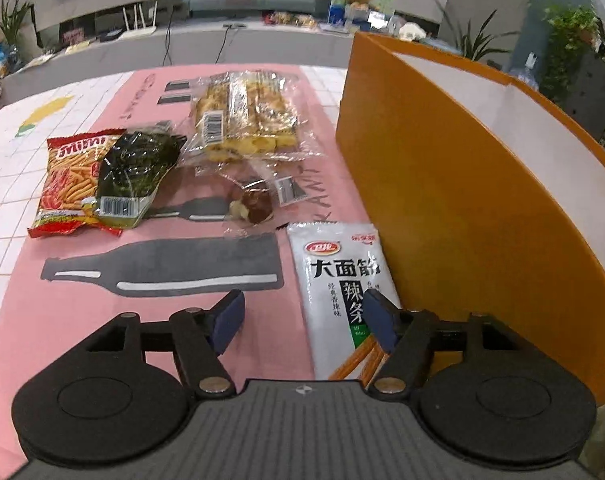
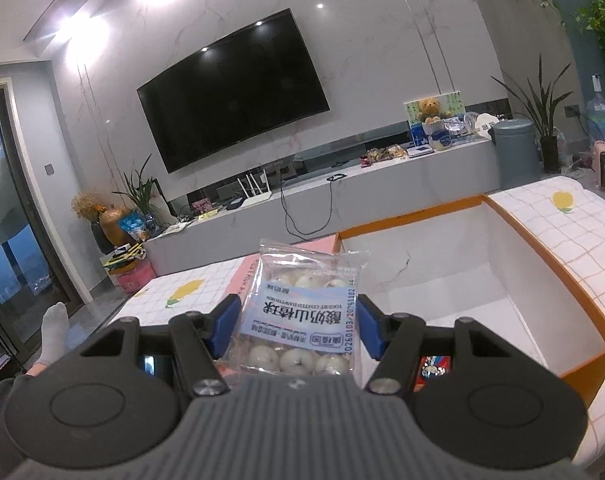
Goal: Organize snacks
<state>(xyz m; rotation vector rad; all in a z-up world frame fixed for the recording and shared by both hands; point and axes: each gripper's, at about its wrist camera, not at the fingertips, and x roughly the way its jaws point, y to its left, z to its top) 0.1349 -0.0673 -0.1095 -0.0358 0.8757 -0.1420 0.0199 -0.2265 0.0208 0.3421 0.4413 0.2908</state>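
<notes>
Right gripper (image 2: 298,322) pinches clear yogurt-hawthorn-ball packet (image 2: 302,312) upright, long axis vertical, beside orange cardboard box (image 2: 582,356); left gripper (image 1: 302,320) spread, w/ nothing in it.

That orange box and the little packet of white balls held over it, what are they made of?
The orange box looks like stiff cardboard: thin straight walls, matte orange outside, plain white inside. The packet of white balls, shut in the right tool, seems to be thin clear plastic film with a printed label; it is glossy and crinkled at its sealed top edge.
</notes>
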